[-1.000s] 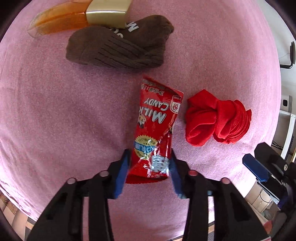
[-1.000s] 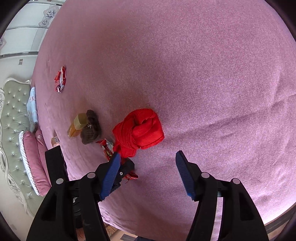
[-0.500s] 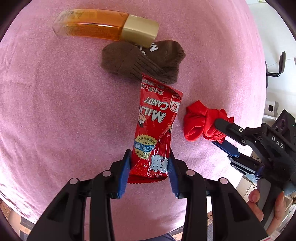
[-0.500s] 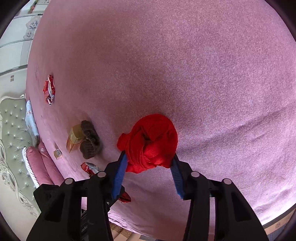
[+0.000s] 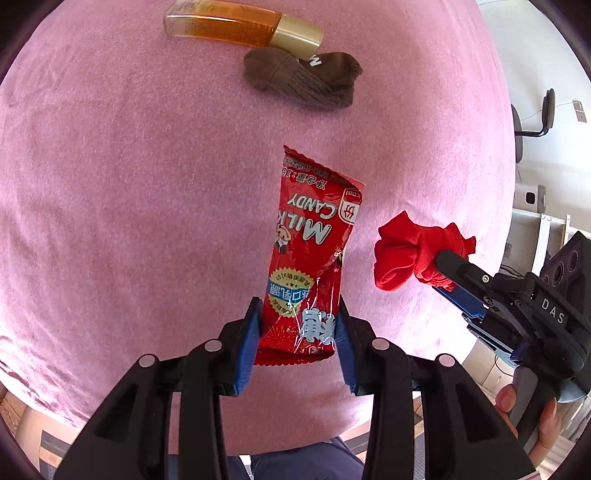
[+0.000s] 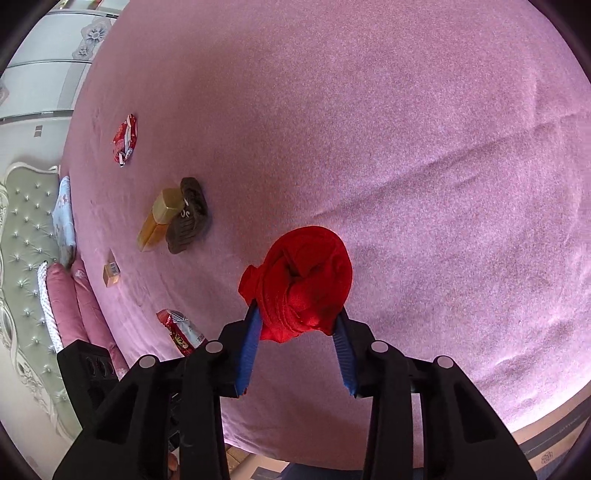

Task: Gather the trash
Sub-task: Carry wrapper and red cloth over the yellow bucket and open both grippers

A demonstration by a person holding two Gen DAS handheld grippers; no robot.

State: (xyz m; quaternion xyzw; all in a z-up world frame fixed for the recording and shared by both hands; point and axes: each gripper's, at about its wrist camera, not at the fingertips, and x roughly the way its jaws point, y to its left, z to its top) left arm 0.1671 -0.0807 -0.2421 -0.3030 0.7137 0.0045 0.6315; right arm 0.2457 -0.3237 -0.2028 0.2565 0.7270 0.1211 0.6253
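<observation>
My left gripper (image 5: 297, 325) is shut on the lower end of a red Milk Candy wrapper (image 5: 312, 254) and holds it above the pink bedspread (image 5: 129, 184). My right gripper (image 6: 297, 326) is shut on a balled red cloth (image 6: 301, 284), also lifted off the bed. In the left wrist view the right gripper (image 5: 448, 273) shows at the right with the red cloth (image 5: 406, 254) in it. The wrapper's end (image 6: 181, 328) shows at lower left in the right wrist view.
An amber bottle with a gold cap (image 5: 240, 27) and a brown sock (image 5: 303, 79) lie together farther up the bed. Another red wrapper (image 6: 125, 140) and a small orange box (image 6: 110, 272) lie near pillows (image 6: 64, 221) and a headboard (image 6: 22, 236).
Both grippers have risen from the bed with their loads. The right gripper closed on the red cloth and lifted it. The bottle and sock look farther away.
</observation>
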